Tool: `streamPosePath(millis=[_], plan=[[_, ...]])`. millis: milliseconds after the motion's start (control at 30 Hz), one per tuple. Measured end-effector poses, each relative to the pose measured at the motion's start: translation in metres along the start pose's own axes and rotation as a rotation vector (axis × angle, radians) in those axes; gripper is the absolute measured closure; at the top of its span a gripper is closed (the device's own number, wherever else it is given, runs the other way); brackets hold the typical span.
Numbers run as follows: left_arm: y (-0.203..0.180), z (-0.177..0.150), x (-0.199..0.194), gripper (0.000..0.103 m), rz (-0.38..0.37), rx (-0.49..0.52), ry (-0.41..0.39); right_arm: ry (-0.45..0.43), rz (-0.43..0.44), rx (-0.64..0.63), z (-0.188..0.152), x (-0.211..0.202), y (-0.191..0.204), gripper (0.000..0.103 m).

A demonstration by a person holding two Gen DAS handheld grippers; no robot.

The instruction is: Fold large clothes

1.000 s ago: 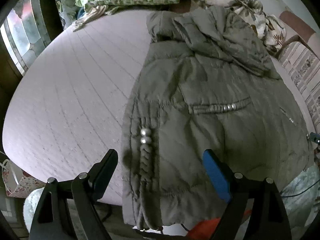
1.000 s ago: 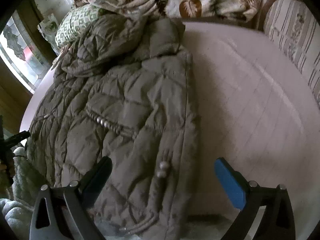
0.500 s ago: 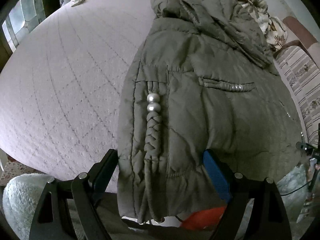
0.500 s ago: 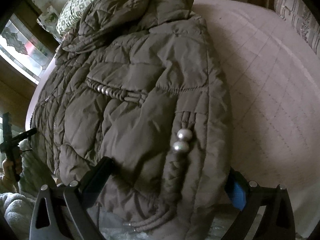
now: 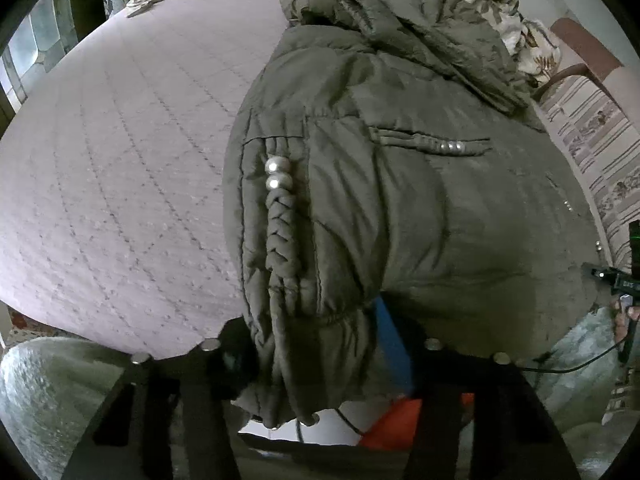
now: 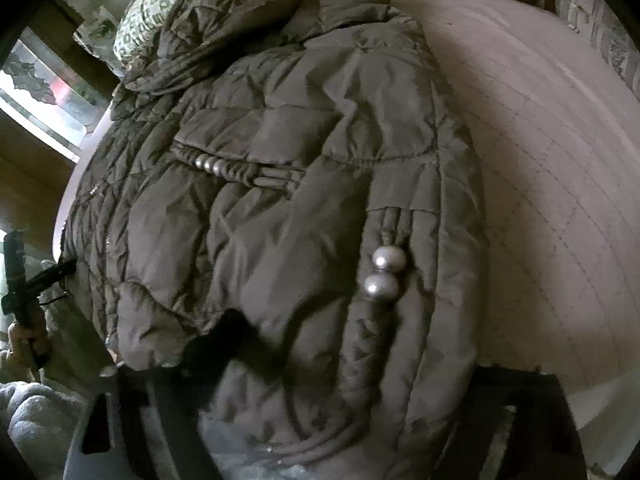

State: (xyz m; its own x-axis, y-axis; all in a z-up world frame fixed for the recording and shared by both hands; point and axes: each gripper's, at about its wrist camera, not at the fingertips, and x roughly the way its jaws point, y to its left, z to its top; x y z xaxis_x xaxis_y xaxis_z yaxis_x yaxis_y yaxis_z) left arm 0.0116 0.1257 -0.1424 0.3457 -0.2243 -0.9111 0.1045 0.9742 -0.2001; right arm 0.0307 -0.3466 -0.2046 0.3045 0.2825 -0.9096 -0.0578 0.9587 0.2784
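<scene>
Across the near edge of the bed [image 5: 120, 200], a large olive-grey padded jacket [image 5: 420, 208] lies spread flat on the pale quilted cover, its hem hanging over that edge and its hood [image 5: 400, 28] bunched toward the far edge, where a green patterned pillow [image 6: 152, 12] and a leaf-print blanket [image 5: 520, 36] are piled. At each lower corner of the jacket a braided cord trim runs down to the hem, topped by two silver beads [image 5: 276, 174]; the other pair of beads [image 6: 384, 274] shows in the right wrist view, and a row of smaller silver beads [image 6: 210, 164] marks a pocket. The left gripper [image 5: 308, 344] has its jaws around the hem corner that lies nearer the bare stretch of bed: they have just been closing, and the fabric now bunches between the black finger on one side and the blue pad [image 5: 390, 336] on the other, pressed in from both. The right gripper [image 6: 340, 392] sits at the opposite hem corner; its jaws have just been closing too, with the jacket's edge between them, but the cloth covers the fingertips and I cannot tell whether they press on it. A hand [image 6: 28, 340] in a fluffy sleeve holds the other handle at the far side of the hem.
</scene>
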Motion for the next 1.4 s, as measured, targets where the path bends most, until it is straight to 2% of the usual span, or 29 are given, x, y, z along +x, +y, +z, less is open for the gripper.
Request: streamPosePath(millis=[67, 167, 300, 400, 767, 900, 1233, 1400], plan=[[0.001, -0.002, -0.001, 0.06, -0.025, -0.014, 0.001, 0.001, 0.021, 0.003, 0.001, -0.003, 0.002, 0.034], [0.002, -0.005, -0.005, 0.071, -0.06, -0.027, -0.005, 0.005, 0.034, 0.004, 0.002, -0.006, 0.005, 0.043], [-0.005, -0.007, -0.011, 0.076, -0.033, 0.007, -0.017, 0.005, 0.033, -0.005, 0.008, -0.01, 0.002, 0.052], [-0.011, -0.004, -0.015, 0.078, -0.008, 0.029, -0.018, -0.01, 0.04, 0.001, 0.009, -0.014, 0.0, 0.062], [-0.033, 0.02, -0.021, 0.08, 0.124, 0.123, -0.031, -0.048, 0.079, 0.005, 0.011, -0.032, -0.004, 0.073], [-0.036, 0.027, -0.032, 0.08, 0.117, 0.125, -0.045, -0.062, 0.102, -0.002, 0.014, -0.04, -0.004, 0.075], [-0.049, 0.053, -0.058, 0.082, 0.098, 0.148, -0.135, -0.174, 0.207, 0.054, 0.028, -0.067, -0.002, 0.078], [-0.052, 0.062, -0.065, 0.083, 0.091, 0.153, -0.166, -0.208, 0.216, 0.041, 0.039, -0.078, 0.006, 0.079]])
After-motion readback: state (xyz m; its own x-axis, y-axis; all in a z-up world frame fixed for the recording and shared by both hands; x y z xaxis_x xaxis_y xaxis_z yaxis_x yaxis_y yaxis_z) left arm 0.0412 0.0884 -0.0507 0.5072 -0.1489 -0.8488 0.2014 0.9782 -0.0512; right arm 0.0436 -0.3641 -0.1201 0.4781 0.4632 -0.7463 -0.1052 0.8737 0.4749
